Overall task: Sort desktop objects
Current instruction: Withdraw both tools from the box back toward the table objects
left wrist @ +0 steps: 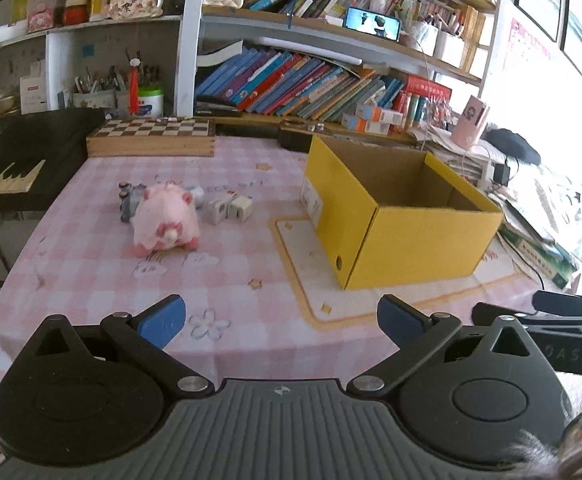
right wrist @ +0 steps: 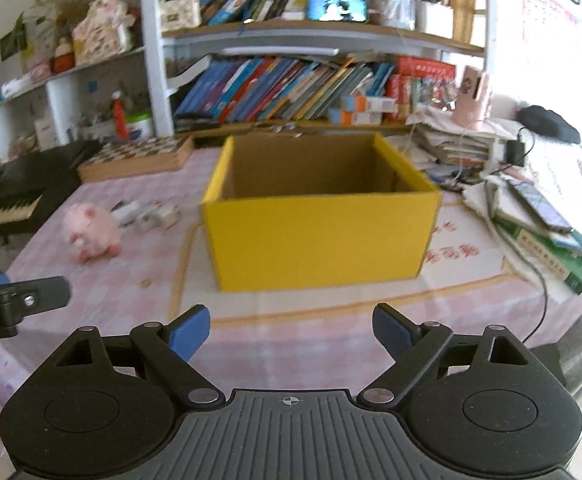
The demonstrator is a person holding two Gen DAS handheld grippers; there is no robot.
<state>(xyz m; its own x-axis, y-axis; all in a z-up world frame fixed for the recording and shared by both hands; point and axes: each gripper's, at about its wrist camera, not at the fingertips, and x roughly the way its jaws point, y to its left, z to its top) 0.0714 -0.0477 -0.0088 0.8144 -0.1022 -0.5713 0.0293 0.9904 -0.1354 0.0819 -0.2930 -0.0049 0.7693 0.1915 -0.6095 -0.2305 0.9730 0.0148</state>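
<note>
A pink plush pig (left wrist: 167,220) lies on the pink checked tablecloth (left wrist: 231,280), left of an open yellow cardboard box (left wrist: 403,236). Behind the pig sit two small white chargers (left wrist: 229,208) and a grey toy (left wrist: 129,200). My left gripper (left wrist: 281,320) hovers open over the cloth's near edge, nothing between its blue pads. In the right wrist view the yellow box (right wrist: 319,236) stands straight ahead and looks empty; the pig (right wrist: 91,232) and chargers (right wrist: 155,214) lie to its left. My right gripper (right wrist: 291,334) is open and empty, short of the box.
A wooden chessboard box (left wrist: 151,136) sits at the table's back, a black keyboard (left wrist: 7,176) on the left. Stacked books and papers with a cable (right wrist: 539,216) crowd the right side. Bookshelves (left wrist: 311,80) fill the wall behind. The other gripper's finger (right wrist: 23,300) shows at the left edge.
</note>
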